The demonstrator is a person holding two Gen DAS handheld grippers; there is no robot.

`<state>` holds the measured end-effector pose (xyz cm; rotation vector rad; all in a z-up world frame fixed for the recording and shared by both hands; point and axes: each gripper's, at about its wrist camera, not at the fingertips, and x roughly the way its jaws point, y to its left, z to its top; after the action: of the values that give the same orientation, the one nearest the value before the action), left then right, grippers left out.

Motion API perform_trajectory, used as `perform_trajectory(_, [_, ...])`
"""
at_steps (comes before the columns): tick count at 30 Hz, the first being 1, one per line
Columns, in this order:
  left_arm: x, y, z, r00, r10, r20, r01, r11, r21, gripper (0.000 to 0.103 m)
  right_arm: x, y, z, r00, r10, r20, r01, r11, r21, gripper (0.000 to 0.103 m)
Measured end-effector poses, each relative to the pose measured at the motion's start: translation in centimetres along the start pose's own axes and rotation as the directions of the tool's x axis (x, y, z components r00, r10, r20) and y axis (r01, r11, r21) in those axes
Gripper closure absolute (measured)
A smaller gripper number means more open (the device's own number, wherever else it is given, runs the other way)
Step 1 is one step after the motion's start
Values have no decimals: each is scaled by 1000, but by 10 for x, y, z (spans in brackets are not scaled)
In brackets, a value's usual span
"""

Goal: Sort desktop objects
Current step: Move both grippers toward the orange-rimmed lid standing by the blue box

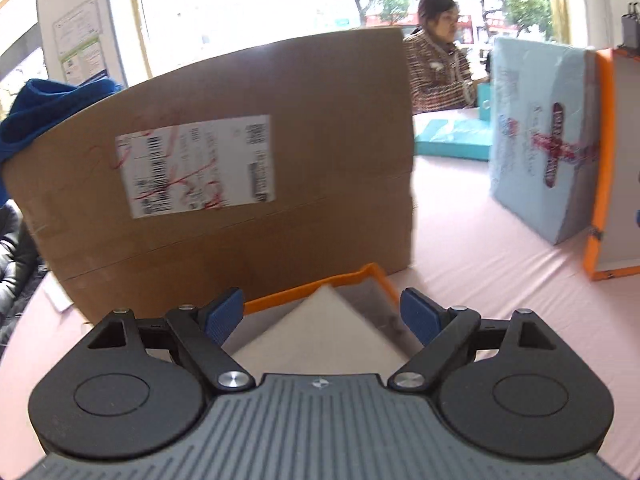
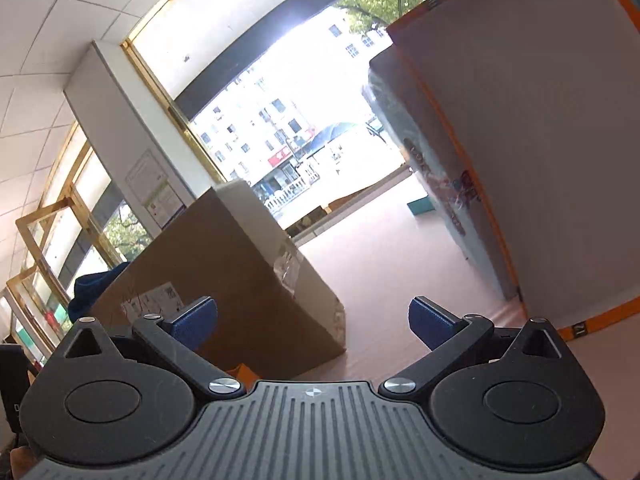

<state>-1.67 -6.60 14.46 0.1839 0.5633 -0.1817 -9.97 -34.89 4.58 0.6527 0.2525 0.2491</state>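
Note:
My left gripper (image 1: 322,314) is open, its blue pads either side of the corner of a flat orange-rimmed tray (image 1: 344,278) with a pale sheet (image 1: 320,336) lying in it. Just behind stands a brown cardboard box (image 1: 224,176) with a white shipping label. My right gripper (image 2: 314,322) is open and empty, tilted upward above the pink tabletop (image 2: 384,248). The cardboard box (image 2: 240,280) shows to its left. A light blue package (image 1: 540,140) leans against an orange-edged white box (image 1: 616,160) on the right; both show in the right wrist view (image 2: 432,168), (image 2: 540,120).
A teal flat box (image 1: 452,140) lies further back on the pink table (image 1: 480,272). A blue cloth (image 1: 48,108) sits behind the cardboard box at left. A person (image 1: 440,64) sits at the far side. Windows lie behind.

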Motion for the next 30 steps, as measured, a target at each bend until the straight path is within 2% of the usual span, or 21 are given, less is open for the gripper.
perform_trajectory(4, [13, -64, 1, 986, -164, 1, 164, 986, -38, 19, -25, -52, 4, 994, -22, 108, 17, 999, 43, 0])
perform_trajectory(6, [20, -96, 2, 970, -245, 3, 245, 968, -57, 19, -35, -78, 2, 986, -20, 165, 5, 996, 93, 0])
perform_trajectory(8, [27, -128, 2, 951, -310, 0, 309, 949, -66, 19, -42, -96, 15, 984, -6, 179, -21, 988, 152, 0])
perform_trajectory(11, [49, -177, -4, 942, -335, -9, 334, 942, -44, 19, -53, -112, 34, 980, 4, 200, -44, 979, 197, 0])
perform_trajectory(13, [62, -206, -11, 948, -319, 6, 319, 948, -19, 19, -60, -121, 43, 971, -52, 234, 5, 981, 196, 0])
perform_trajectory(15, [77, -228, -20, 957, -290, 19, 290, 957, -9, 19, -69, -129, 50, 941, -165, 295, 113, 976, 188, 0])
perform_trajectory(17, [98, -244, -30, 962, -272, -5, 272, 961, -47, 19, -80, -139, 56, 891, -280, 358, 223, 956, 192, 0])
perform_trajectory(19, [117, -252, -40, 958, -283, -42, 278, 956, -92, 19, -85, -151, 63, 860, -359, 363, 302, 931, 204, 0])
perform_trajectory(20, [121, -255, -41, 959, -282, -40, 278, 957, -86, 19, -85, -158, 66, 848, -392, 356, 334, 918, 216, 0])
perform_trajectory(21, [120, -259, -39, 961, -275, -28, 273, 960, -64, 19, -84, -165, 68, 839, -419, 349, 357, 906, 229, 0])
perform_trajectory(23, [117, -261, -39, 953, -301, 14, 301, 953, -33, 18, -84, -183, 70, 818, -468, 334, 395, 880, 266, 0])
perform_trajectory(24, [118, -261, -40, 951, -309, 3, 309, 951, -30, 18, -84, -194, 70, 818, -472, 329, 390, 875, 286, 0])
perform_trajectory(25, [121, -261, -40, 950, -311, -25, 310, 950, -35, 18, -81, -204, 70, 827, -461, 321, 371, 877, 305, 0])
perform_trajectory(27, [122, -258, -40, 945, -324, -40, 323, 946, -44, 18, -78, -223, 66, 863, -413, 291, 310, 888, 339, 0])
perform_trajectory(30, [116, -248, -45, 933, -359, -37, 356, 932, -62, 18, -70, -241, 64, 919, -297, 260, 185, 906, 380, 0])
